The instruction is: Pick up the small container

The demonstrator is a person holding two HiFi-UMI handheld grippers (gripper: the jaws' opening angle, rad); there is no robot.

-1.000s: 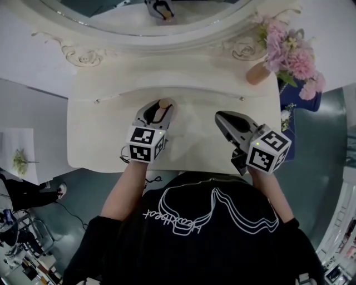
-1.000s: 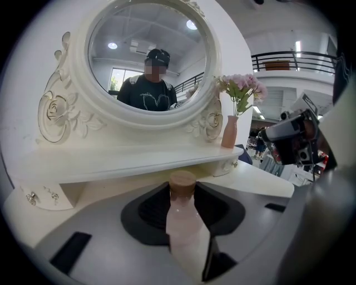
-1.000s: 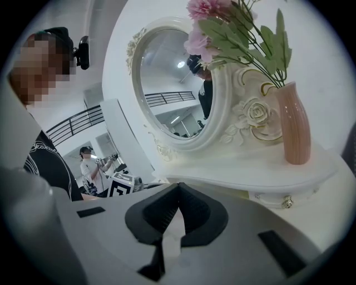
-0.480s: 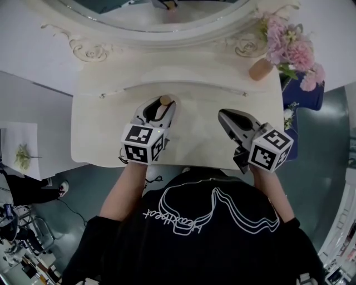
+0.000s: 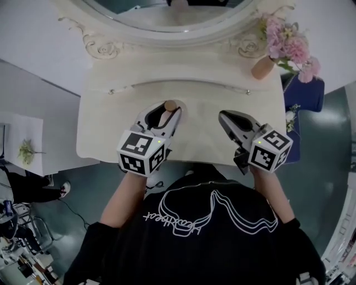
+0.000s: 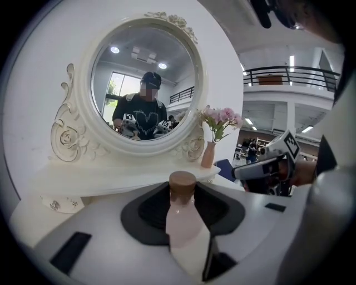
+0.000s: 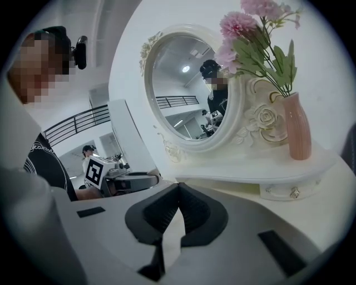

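The small container (image 5: 170, 106) sits between my left claw's (image 5: 166, 113) jaws over the surface (image 5: 105, 131), with my right claw (image 5: 223, 117) to its right. Behind stands the mirror (image 5: 167, 14). The vase (image 5: 261, 68) is on the shelf's (image 5: 183, 64) right end.

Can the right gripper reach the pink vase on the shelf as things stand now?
Probably yes. The right gripper is empty, and nothing stands between it and the pink vase on the shelf. Its jaws are together, so they would have to open first.
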